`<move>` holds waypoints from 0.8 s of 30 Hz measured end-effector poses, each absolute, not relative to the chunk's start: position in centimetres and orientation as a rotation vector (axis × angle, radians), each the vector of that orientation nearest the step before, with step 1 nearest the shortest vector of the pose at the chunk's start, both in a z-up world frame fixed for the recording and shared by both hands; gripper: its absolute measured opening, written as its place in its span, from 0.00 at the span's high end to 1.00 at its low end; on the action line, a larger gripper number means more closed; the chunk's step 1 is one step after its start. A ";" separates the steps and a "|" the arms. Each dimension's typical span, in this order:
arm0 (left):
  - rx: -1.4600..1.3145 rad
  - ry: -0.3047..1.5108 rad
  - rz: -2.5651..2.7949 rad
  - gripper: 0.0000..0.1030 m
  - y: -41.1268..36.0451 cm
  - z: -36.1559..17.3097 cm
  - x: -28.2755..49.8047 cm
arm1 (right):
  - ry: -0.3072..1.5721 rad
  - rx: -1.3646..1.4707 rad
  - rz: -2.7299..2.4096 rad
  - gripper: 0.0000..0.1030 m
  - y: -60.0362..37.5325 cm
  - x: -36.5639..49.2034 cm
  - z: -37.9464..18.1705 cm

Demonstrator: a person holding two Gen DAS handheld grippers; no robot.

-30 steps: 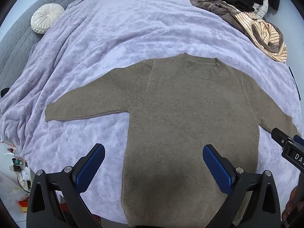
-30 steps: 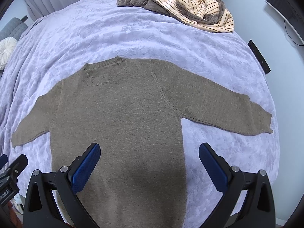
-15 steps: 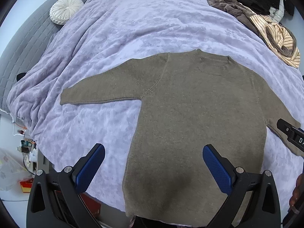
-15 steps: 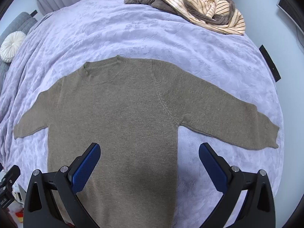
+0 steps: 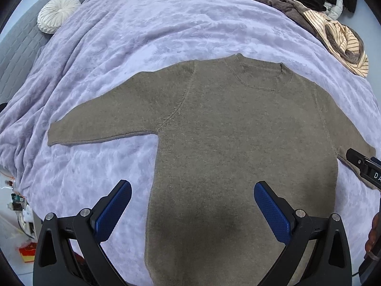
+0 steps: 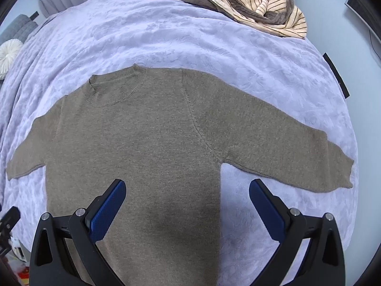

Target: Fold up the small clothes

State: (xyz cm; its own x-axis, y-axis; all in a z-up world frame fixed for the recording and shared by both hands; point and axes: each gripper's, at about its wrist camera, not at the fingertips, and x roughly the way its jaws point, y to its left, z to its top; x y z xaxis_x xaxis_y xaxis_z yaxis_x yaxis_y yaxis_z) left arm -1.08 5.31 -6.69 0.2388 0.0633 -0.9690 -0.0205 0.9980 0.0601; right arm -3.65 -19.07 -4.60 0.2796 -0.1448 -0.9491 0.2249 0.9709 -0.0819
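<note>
An olive-brown knitted sweater (image 5: 238, 128) (image 6: 147, 138) lies flat on the lilac bed cover, neck away from me, both sleeves spread out sideways. My left gripper (image 5: 192, 205) hovers open above the sweater's lower left side, nothing between its blue pads. Over the lower right side my right gripper (image 6: 187, 202) is also open and holds nothing. The left sleeve (image 5: 95, 124) ends near the bed's left slope; the right sleeve (image 6: 297, 147) reaches toward the bed's right edge. The hem lies at the near bed edge, partly hidden by the gripper bodies.
A pile of other clothes (image 5: 328, 21) (image 6: 250, 2), brown, striped cream and black, sits at the far right of the bed (image 5: 166, 23). A round white cushion (image 5: 58, 12) rests on a grey sofa at the far left. Clutter lies on the floor at lower left (image 5: 21, 214).
Both grippers shifted slightly over the sweater, the views panning back a little; the sweater has not moved and both grippers stayed open.
</note>
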 end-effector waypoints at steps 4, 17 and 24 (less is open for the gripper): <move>0.025 1.327 -0.019 0.00 5.9 -9.2 0.2 | 1.260 0.091 -0.243 0.00 -18.3 -3.4 -6.3; -0.340 1.318 0.006 0.00 15.4 -17.5 3.6 | 1.317 0.126 -0.158 0.00 -13.2 -4.9 -12.7; -0.516 1.215 0.270 0.00 28.7 -20.7 3.5 | 1.339 0.123 -0.058 0.00 -8.7 -5.0 -13.5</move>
